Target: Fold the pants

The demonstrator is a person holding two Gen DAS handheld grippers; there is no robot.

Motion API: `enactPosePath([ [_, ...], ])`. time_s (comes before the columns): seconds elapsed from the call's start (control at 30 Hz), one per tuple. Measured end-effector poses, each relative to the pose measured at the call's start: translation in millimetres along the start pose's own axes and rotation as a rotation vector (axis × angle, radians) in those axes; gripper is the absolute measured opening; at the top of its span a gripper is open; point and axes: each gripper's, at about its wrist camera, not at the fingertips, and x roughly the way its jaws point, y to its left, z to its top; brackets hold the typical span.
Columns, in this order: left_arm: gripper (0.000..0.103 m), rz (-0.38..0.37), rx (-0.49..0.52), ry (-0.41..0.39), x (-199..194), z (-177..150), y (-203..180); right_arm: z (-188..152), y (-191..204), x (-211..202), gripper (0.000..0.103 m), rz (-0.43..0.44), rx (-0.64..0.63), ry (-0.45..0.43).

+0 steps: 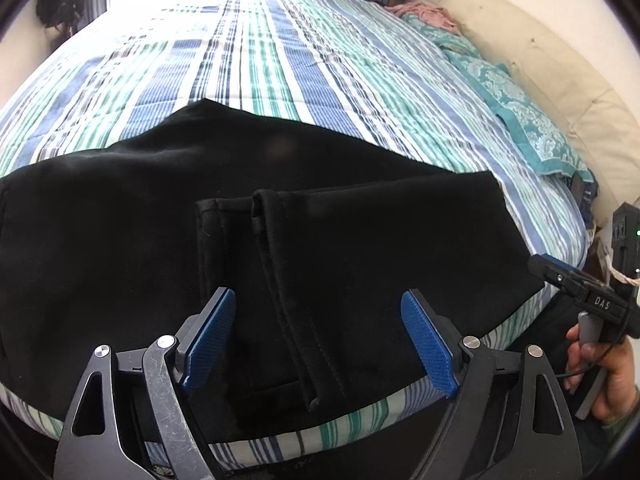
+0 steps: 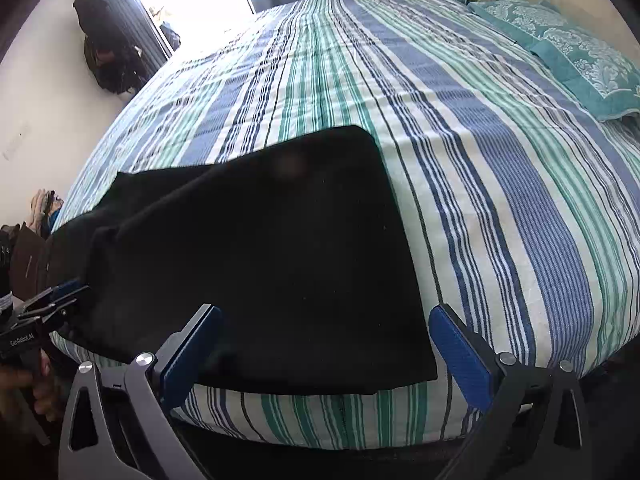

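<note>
Left wrist view: black pants [image 1: 160,220] lie on a striped bedspread [image 1: 280,60], filling the lower half of the frame, long axis running left to right. The left gripper [image 1: 320,340] hangs wide open, holding nothing, with the doubled leg hems [image 1: 280,280] directly between its blue pads. Right wrist view: the right gripper [image 2: 324,352], also wide open and empty, faces the pants' lower right corner. The left gripper looks nearer the hems.
</note>
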Motion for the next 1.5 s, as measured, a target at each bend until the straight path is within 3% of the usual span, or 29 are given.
enactPosePath([
  [0.1,0.087,0.015,-0.072,-0.047,-22.6,4.2,22.0,-5.1,-5.1,-30.6,0.103,-0.007,0.020,-0.139],
  [0.27,0.087,0.136,-0.220,-0.052,-47.6,6.7,82.4,-7.6,-13.2,-39.9,0.103,-0.008,0.075,-0.196],
  [0.37,0.087,0.223,-0.264,-0.058,-61.8,7.8,112.7,-4.1,-12.9,-36.3,0.103,-0.016,0.068,-0.200],
  [0.53,0.087,0.363,-0.254,-0.073,-78.0,11.5,134.2,-5.6,-12.7,-29.1,0.103,-0.002,0.070,-0.182],
  [0.87,0.087,0.469,-0.229,-0.058,-75.4,18.8,142.1,-7.8,-11.8,-24.3,0.103,0.019,0.069,-0.160],
  [0.97,0.087,0.457,-0.215,-0.038,-73.5,22.3,145.4,-7.8,-14.1,-22.1,0.103,0.024,0.081,-0.149],
  [1.07,0.087,0.341,-0.223,-0.003,-77.6,35.0,172.7,-8.1,-17.4,-23.7,0.103,0.031,0.100,-0.153],
  [1.2,0.088,0.209,-0.422,0.034,-86.2,42.6,248.2,-6.1,-22.4,-25.1,0.103,0.049,0.123,-0.160],
  [1.27,0.088,0.169,-0.467,0.058,-83.6,38.2,270.5,-5.3,-24.4,-23.7,0.103,0.058,0.141,-0.159],
  [1.4,0.088,0.226,-0.393,0.132,-60.4,24.1,277.3,-3.8,-25.3,-19.3,0.103,0.073,0.170,-0.149],
  [1.5,0.098,0.199,-0.398,0.159,-42.3,14.2,279.7,-2.9,-21.7,-16.4,0.103,0.078,0.159,-0.137],
])
